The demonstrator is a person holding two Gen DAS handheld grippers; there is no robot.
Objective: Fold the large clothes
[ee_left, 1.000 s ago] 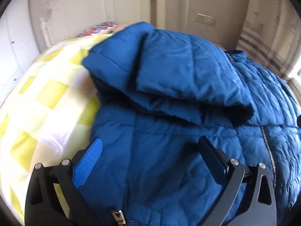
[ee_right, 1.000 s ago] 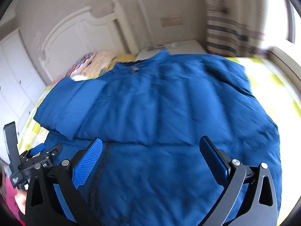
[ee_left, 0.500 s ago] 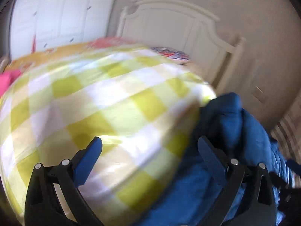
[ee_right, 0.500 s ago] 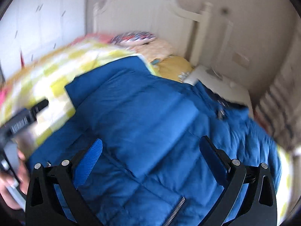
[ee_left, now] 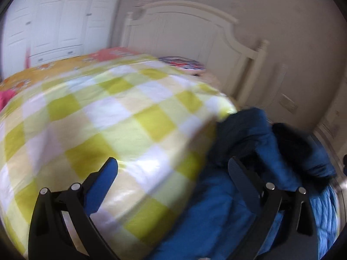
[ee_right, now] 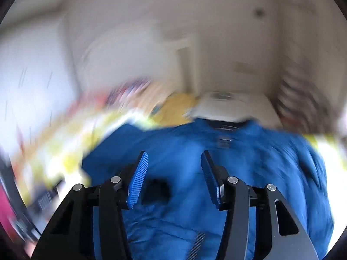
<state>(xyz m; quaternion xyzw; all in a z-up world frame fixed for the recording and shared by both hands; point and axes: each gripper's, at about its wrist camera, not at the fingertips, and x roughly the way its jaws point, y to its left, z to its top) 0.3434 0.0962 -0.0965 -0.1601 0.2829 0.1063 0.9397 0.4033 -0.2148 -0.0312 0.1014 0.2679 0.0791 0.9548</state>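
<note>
The padded blue quilted jacket (ee_right: 216, 151) lay spread on the yellow-checked bed quilt (ee_left: 108, 119) for folding — right claw (ee_right: 174, 173) closing, nothing pinched; left claw (ee_left: 173, 169) wide, empty.

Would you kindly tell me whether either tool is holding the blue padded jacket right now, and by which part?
Nothing is held. The left tool is open over the checked bedspread; the right tool is closing above the blue padded jacket, nothing between its pads.

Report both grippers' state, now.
Left gripper: open, holding nothing, above the checked bedcover.
Right gripper: jaws closing, gripping nothing, over the blue jacket.
</note>
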